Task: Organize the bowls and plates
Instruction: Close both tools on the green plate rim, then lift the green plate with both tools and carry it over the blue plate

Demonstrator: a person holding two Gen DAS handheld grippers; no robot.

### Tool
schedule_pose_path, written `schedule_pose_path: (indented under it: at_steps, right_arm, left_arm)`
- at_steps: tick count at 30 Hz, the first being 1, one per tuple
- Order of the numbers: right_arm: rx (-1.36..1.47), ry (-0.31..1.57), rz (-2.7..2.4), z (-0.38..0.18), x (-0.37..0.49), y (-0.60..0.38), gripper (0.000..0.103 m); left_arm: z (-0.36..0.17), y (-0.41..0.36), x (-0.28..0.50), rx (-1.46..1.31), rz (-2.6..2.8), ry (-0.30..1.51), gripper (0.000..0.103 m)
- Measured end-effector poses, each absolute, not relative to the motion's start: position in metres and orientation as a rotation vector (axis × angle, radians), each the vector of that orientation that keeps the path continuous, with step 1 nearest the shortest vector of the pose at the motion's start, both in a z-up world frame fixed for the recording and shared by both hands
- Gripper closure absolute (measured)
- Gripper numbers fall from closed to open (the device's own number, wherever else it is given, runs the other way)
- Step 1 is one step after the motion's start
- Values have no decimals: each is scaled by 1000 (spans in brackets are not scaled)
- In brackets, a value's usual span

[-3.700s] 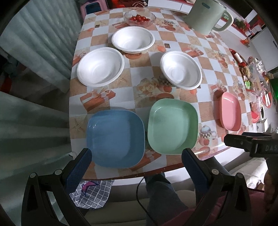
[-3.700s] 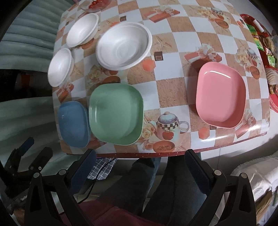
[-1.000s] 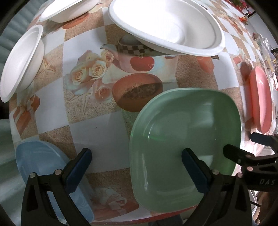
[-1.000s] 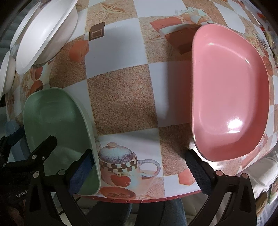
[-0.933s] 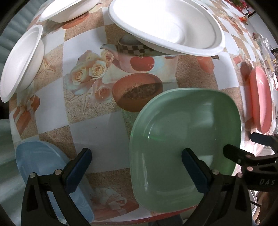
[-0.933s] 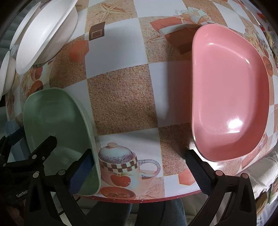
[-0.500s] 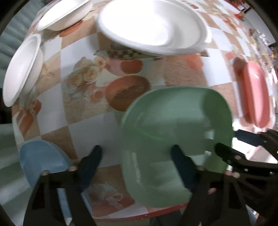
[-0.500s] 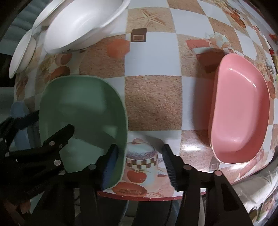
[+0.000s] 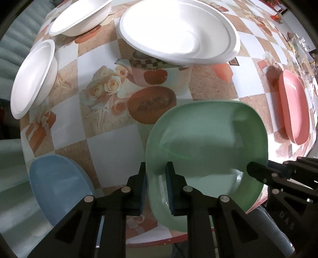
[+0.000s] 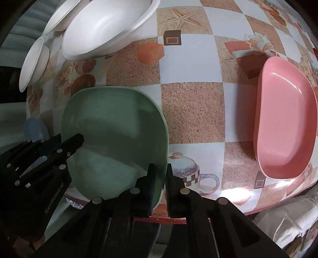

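Note:
The green plate [image 9: 206,139] lies near the table's front edge and also shows in the right wrist view [image 10: 115,131]. My left gripper [image 9: 156,178] is shut on its left rim. My right gripper [image 10: 160,178] is shut on its right rim. The blue plate [image 9: 57,182] lies to its left and the pink plate [image 10: 286,127] to its right. Three white bowls stand behind: a near one [image 9: 176,29], a left one [image 9: 32,77] and a far one [image 9: 79,15].
The table [image 10: 192,111] has a checkered cloth with printed pictures. Its front edge runs just below the plates. My legs and a sofa [image 10: 288,228] are below the edge.
Both grippers were open wide a second ago. They have closed on the opposite rims of the green plate, and the plate has shifted slightly in view.

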State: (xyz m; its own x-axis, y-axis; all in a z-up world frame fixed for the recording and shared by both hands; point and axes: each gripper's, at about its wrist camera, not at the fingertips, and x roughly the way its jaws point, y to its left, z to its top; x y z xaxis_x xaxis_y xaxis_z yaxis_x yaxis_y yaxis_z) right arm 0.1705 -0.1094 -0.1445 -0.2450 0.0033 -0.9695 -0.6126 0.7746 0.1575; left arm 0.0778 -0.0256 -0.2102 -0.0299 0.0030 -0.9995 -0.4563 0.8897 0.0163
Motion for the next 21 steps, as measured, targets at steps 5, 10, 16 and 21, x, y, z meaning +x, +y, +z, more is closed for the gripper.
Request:
schedule_pose_path:
  at_steps: [5, 10, 16, 21]
  right_arm:
    - [-466, 1753, 607, -149, 170, -111, 93]
    - [-479, 1748, 609, -139, 169, -112, 93]
    - [-472, 1747, 608, -125, 172, -109, 93]
    - [-460, 1732, 625, -105, 179, -107, 93]
  left_arm:
    - [-211, -20, 78, -360, 372, 1566, 86]
    - [-204, -26, 76, -370, 377, 1569, 88]
    - [-193, -26, 73, -361, 378, 1557, 88]
    - [-176, -19, 70, -355, 376, 1523, 88]
